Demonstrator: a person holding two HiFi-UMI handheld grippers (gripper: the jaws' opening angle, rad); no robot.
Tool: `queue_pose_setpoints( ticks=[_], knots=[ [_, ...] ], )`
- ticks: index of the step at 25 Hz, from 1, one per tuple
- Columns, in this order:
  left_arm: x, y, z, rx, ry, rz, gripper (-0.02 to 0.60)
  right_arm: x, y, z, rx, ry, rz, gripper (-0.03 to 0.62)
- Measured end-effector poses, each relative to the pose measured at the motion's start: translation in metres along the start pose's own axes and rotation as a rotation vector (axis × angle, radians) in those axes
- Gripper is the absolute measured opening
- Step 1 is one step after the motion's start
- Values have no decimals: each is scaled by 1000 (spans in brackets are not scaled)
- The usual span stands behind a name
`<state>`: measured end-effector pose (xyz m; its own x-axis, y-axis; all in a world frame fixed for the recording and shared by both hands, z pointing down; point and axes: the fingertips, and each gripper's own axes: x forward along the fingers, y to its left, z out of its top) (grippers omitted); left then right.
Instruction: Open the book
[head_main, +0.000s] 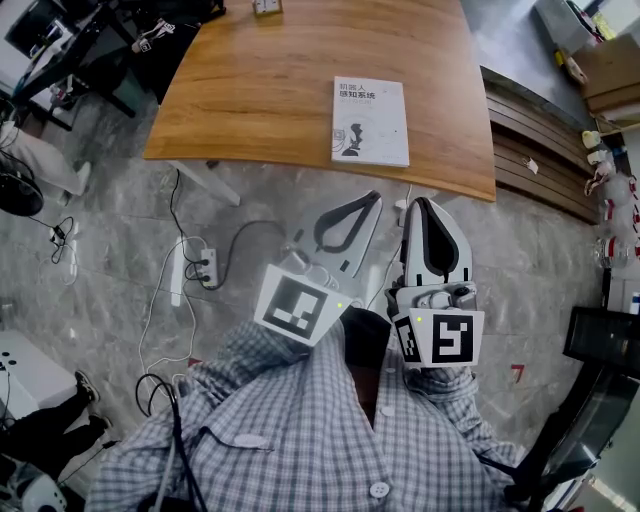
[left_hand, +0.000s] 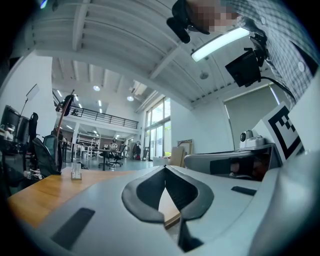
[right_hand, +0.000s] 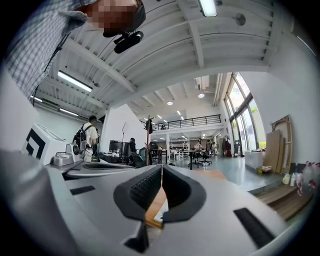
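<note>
A closed white book (head_main: 370, 121) lies flat on the wooden table (head_main: 250, 90), near its front right edge. Both grippers hang level over the floor, short of that edge and apart from the book. In the head view my left gripper (head_main: 374, 197) is shut, its tips meeting with nothing between them. My right gripper (head_main: 423, 203), just beside it, is also shut and empty. In the left gripper view the tips of the left gripper (left_hand: 165, 167) touch, with the table edge (left_hand: 169, 207) showing below. In the right gripper view a sliver of the book (right_hand: 161, 214) shows under the closed tips of the right gripper (right_hand: 161, 166).
A power strip with cables (head_main: 205, 268) lies on the stone floor under the table's front. Wooden planks (head_main: 540, 150) run along the right. A small clear container (left_hand: 76, 170) stands on the table's far end. A dark stand (head_main: 600, 345) is at the right.
</note>
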<state>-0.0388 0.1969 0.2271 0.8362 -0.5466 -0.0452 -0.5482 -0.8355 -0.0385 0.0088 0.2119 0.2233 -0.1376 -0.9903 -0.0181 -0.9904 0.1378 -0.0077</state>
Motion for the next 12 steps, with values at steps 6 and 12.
queue_pose_setpoints(
  ticks=[6,12],
  knots=[
    [-7,11,-2,-5,-1,9,9,3,4,-2,-8,6,-18,23],
    [-18,29,-2,-13,-11,18,9,6,5,-3,-12,9,-64,23]
  ],
)
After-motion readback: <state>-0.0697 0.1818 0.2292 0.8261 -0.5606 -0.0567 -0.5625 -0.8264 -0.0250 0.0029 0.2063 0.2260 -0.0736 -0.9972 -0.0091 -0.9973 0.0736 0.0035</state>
